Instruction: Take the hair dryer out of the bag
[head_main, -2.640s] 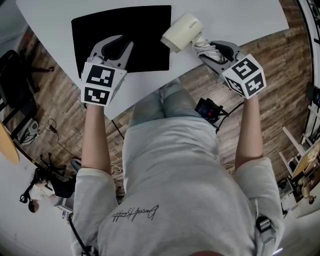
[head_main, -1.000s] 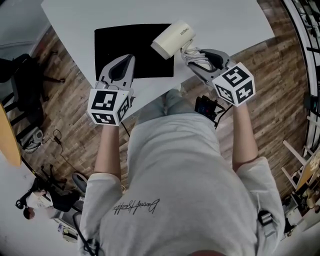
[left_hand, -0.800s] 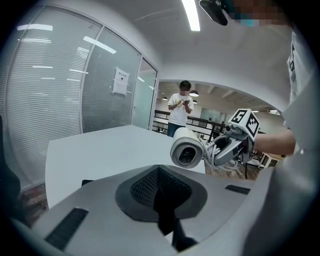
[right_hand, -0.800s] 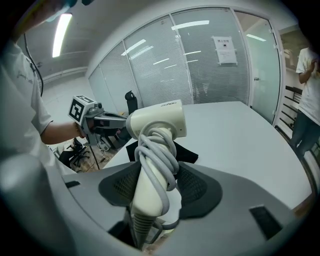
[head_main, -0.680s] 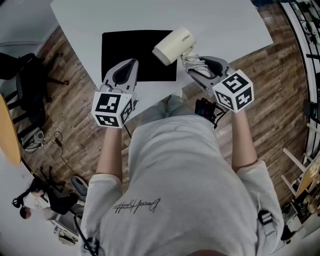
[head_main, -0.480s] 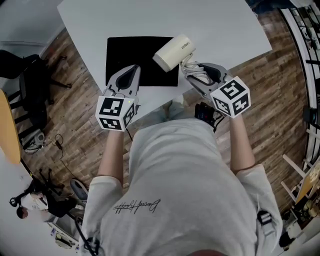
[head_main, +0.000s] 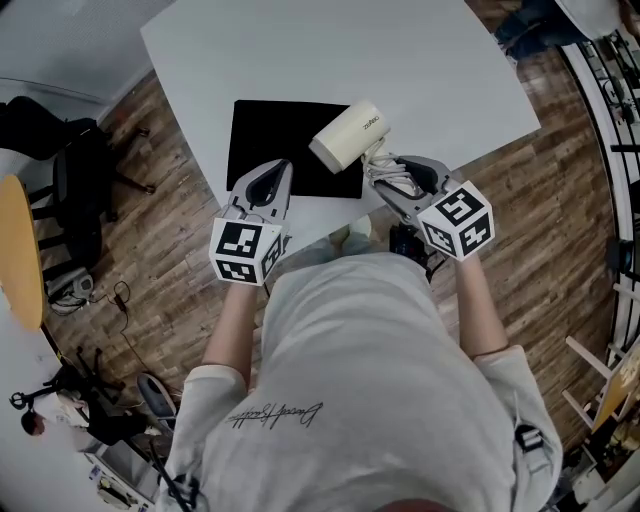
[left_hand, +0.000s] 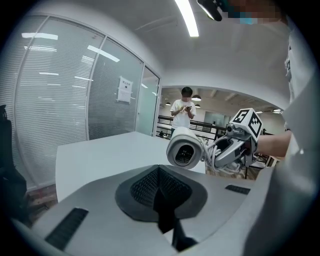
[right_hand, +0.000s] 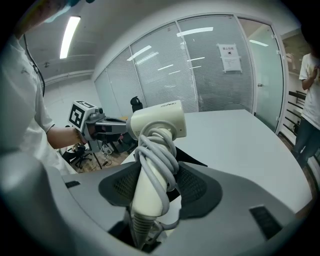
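A cream hair dryer (head_main: 348, 137) with its grey cord wound round the handle is held up above the white table (head_main: 400, 60). My right gripper (head_main: 395, 172) is shut on that handle (right_hand: 150, 185), and the barrel (right_hand: 155, 125) points away to the left. The black bag (head_main: 280, 140) lies flat on the table just under and left of the dryer. My left gripper (head_main: 270, 180) hangs over the bag's near edge, jaws shut with nothing in them (left_hand: 160, 192). From the left gripper view the dryer's mouth (left_hand: 185, 150) faces me.
A black office chair (head_main: 60, 170) and a round wooden tabletop (head_main: 15, 250) stand on the plank floor at the left. Glass partition walls (left_hand: 75, 95) run behind the table. A person (left_hand: 185, 107) stands far off in the background.
Both grippers have lifted a little and drawn back toward the person, the dryer still in the right one. The table and bag look smaller and further off.
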